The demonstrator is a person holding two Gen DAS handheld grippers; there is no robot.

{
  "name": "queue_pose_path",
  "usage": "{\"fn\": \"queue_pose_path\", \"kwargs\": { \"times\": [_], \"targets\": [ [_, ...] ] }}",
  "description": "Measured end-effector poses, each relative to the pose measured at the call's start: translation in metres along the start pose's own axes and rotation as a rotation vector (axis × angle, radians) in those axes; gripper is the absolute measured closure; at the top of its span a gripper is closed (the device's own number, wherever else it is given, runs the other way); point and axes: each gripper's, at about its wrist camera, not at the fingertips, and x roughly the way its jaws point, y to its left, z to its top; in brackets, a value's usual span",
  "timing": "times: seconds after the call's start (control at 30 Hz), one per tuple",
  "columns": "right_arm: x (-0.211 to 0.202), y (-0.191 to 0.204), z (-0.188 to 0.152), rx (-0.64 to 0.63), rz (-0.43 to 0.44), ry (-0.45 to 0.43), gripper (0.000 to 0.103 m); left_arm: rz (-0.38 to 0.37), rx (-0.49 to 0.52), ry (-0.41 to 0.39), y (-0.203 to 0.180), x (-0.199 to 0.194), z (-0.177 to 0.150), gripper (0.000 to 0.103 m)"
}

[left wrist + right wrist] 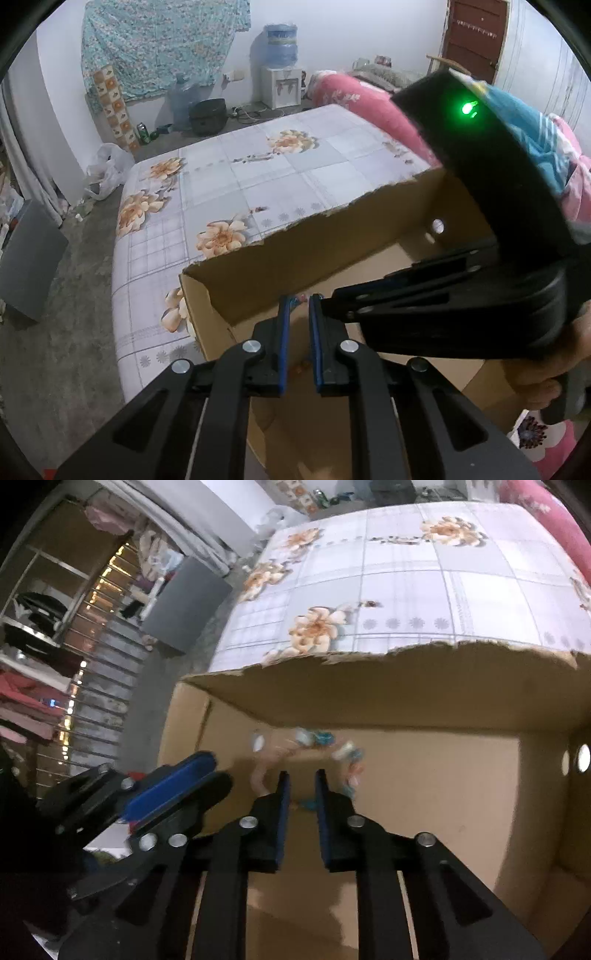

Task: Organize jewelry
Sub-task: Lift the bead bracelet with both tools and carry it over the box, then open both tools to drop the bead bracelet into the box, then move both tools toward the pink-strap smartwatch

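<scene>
An open cardboard box lies on a bed; it also shows in the right wrist view. A blurred beaded jewelry string with white, pink and teal pieces hangs inside the box, above the floor. My right gripper is over the box, jaws slightly apart, with part of the string between or just beyond its tips. My left gripper is also over the box, jaws narrowly apart, with small beads seen below between them. The right gripper crosses in front from the right.
The bed has a flowered sheet. A pink quilt lies at its far side. A water dispenser stands by the wall. A grey panel and a plastic bag sit on the concrete floor.
</scene>
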Motion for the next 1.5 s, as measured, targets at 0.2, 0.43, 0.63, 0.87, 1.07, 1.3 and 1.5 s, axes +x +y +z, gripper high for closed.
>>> {"fn": "queue_pose_path", "kwargs": {
  "times": [0.2, 0.43, 0.63, 0.87, 1.07, 1.3, 1.5],
  "targets": [
    [-0.046, -0.001, -0.020, 0.002, 0.020, -0.099, 0.079, -0.050, -0.050, -0.110, 0.006, -0.044, -0.007, 0.093],
    [-0.131, 0.006, -0.097, -0.061, 0.010, -0.313, 0.066, -0.108, -0.081, -0.273, 0.009, -0.125, -0.051, 0.064],
    [-0.165, 0.002, -0.196, -0.064, -0.043, -0.460, 0.049, -0.211, -0.199, -0.326, 0.014, -0.159, -0.123, 0.046],
    [-0.132, -0.017, -0.281, 0.065, -0.138, -0.487, 0.041, -0.143, -0.166, -0.110, -0.025, -0.102, -0.188, 0.039],
    [-0.101, -0.018, -0.312, 0.171, -0.235, -0.452, 0.031, 0.010, -0.023, 0.047, -0.057, -0.041, -0.211, 0.035],
    [-0.099, -0.002, -0.328, 0.135, -0.449, -0.498, 0.012, 0.034, 0.024, 0.056, -0.067, -0.021, -0.222, 0.017],
    [-0.101, 0.007, -0.328, 0.103, -0.611, -0.544, 0.008, 0.026, 0.009, 0.063, -0.058, -0.016, -0.223, 0.005]
  ]
}}
